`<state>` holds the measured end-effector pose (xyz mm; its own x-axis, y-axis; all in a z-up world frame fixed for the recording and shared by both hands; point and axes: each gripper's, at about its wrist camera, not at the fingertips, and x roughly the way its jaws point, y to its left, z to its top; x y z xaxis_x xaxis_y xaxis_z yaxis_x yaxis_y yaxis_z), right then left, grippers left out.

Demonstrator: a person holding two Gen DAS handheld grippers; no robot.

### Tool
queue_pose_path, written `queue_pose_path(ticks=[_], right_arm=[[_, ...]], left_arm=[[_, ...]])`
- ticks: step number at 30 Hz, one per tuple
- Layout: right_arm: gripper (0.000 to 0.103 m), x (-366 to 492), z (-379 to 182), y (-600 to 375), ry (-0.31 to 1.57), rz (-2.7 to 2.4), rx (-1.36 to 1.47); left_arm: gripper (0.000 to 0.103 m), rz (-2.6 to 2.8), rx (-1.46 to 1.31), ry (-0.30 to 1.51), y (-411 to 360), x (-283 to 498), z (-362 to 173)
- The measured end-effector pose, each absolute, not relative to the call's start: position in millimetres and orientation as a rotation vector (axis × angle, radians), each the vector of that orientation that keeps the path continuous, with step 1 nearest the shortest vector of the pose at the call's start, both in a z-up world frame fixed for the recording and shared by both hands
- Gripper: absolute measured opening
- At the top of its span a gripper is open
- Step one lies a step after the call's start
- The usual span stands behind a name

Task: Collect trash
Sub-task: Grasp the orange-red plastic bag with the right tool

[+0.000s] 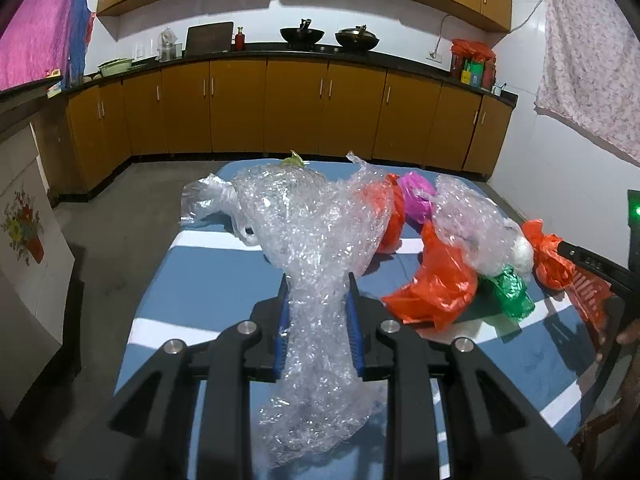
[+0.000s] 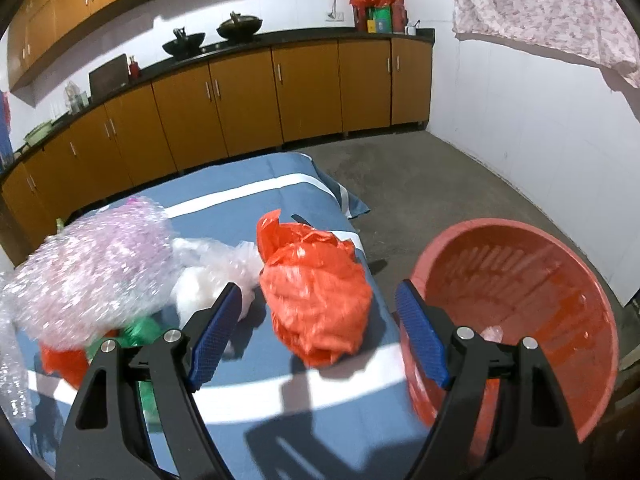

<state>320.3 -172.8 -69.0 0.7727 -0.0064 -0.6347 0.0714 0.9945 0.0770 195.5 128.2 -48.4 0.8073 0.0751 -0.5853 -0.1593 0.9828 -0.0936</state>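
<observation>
Left gripper (image 1: 318,320) clamps bubble wrap (image 1: 308,232); right gripper (image 2: 320,332), jaws apart, faces orange bag (image 2: 316,292) directly ahead, basket (image 2: 520,280) rightward.

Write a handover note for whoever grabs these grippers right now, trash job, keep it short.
Left gripper: shut on bubble wrap, held above the blue cloth.
Right gripper: open, holding nothing, aimed at the crumpled orange bag on the cloth.
Red basket: beside the cloth's right edge; one pale scrap seems to lie inside, otherwise nothing seen in it.
Left to do: drop the bubble wrap in the basket, then the orange bag, the other orange bags, the pink bag, the green bag and the clear plastic.
</observation>
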Motion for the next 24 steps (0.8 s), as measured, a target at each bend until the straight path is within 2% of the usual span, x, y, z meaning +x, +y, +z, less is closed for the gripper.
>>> queue_pose_path(ticks=[5, 10, 13, 24], right_arm=[[0.079, 339, -82, -166, 0.736, -0.037, 0.047], [0.057, 342, -91, -163, 0.775, -0.02, 0.012], [0.05, 337, -91, -163, 0.771, -0.013, 0.003], [0.048, 278, -66, -185, 0.699, 0.001, 0.056]], left_arm=[[0.026, 0.125, -0.14, 0.623, 130, 205, -48], [0.026, 0.121, -0.134, 0.624, 128, 209, -48], [0.026, 0.118, -0.141, 0.622, 127, 208, -47], [0.026, 0.071, -0.147, 0.583, 115, 198, -29]])
